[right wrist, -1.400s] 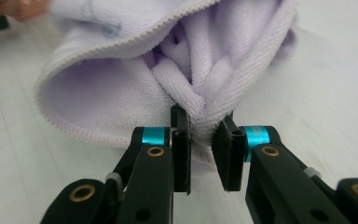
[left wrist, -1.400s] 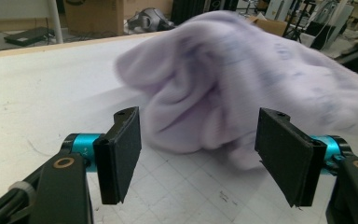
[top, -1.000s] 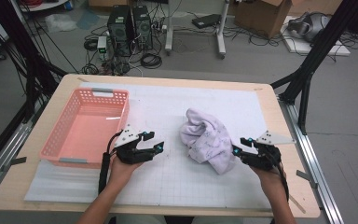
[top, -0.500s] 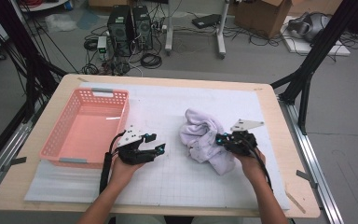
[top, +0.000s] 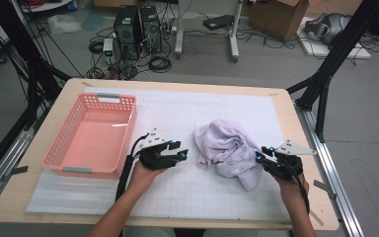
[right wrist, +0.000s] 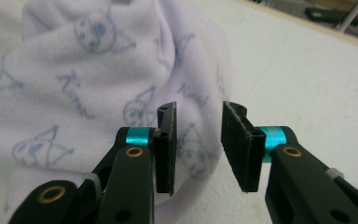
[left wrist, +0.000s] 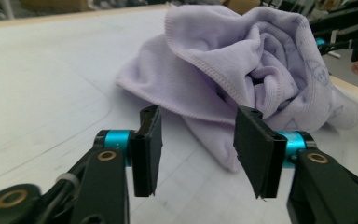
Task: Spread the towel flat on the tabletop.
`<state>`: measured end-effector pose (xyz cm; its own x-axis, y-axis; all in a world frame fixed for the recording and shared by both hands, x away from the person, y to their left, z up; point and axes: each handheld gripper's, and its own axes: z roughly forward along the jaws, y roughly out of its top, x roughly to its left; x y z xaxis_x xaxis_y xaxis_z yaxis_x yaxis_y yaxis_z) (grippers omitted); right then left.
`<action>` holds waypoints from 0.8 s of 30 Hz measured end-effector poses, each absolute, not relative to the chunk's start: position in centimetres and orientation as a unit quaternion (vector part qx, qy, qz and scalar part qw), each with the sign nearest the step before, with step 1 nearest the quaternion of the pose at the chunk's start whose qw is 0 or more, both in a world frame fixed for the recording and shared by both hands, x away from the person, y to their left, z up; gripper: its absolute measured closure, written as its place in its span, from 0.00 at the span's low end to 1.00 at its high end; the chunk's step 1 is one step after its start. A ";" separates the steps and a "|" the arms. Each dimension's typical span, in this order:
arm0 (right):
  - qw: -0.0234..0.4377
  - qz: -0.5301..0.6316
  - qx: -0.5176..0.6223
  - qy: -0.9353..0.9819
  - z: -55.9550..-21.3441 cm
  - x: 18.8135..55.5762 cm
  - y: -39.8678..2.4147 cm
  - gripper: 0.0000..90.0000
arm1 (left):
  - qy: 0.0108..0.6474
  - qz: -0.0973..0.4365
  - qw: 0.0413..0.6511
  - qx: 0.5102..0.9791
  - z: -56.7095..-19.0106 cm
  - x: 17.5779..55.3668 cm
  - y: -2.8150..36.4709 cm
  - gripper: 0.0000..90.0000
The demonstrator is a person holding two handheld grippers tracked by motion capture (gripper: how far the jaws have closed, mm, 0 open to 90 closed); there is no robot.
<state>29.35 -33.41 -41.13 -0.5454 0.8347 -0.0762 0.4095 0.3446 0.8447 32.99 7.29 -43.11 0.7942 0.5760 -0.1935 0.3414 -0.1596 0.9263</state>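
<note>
Lavender towel lies crumpled in a loose heap on the white gridded mat right of centre in the high view, resting on the desk and well apart from the pink basket at centre left, which holds nothing visible. Left claw sits just left of the heap, nearer to it than a second ago, its tips aimed at the towel's lower left edge; its jaws have just been closing to a medium gap, and the left gripper view shows nothing between them, the cloth lying beyond the tips. Right claw is at the heap's lower right edge. Half a second ago it stood further into the cloth at the upper right of the heap; it now sits lower and further right in the frame. Its jaws have just been opening again to a narrow gap, and the right gripper view shows the printed cloth behind the gap, not pressed by the pads. Judgement: the towel is not held by either claw, so any earlier pinch on the right has been let go; a fresh grip on an edge or corner appears to be needed before the cloth can be spread, folded or moved towards the basket.
</note>
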 end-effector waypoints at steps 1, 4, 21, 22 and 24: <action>0.266 0.414 0.399 0.774 -40.9 29.3 -33.4 0.73 | 0.306 0.092 0.560 0.765 -43.0 33.8 5.8 0.54; 0.268 0.422 0.403 0.767 -40.7 29.3 -33.6 0.69 | 0.306 0.083 0.537 0.782 -43.4 35.1 3.5 0.49; 0.194 0.417 0.380 0.803 -42.6 30.4 -32.2 0.83 | 0.271 0.108 0.540 0.789 -41.6 36.0 0.6 0.93; 0.192 0.419 0.380 0.802 -42.5 30.4 -32.3 0.86 | 0.271 0.108 0.540 0.789 -41.6 36.0 0.6 0.93; 0.192 0.419 0.376 0.803 -42.5 30.5 -32.3 0.89 | 0.288 0.120 0.535 0.785 -40.8 36.7 1.8 0.93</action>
<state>30.47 -32.28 -42.51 -0.6425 0.7662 0.0069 0.4435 0.3646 0.8188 36.74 1.79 -40.84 0.8051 0.5808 -0.1200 0.3247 -0.2622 0.9088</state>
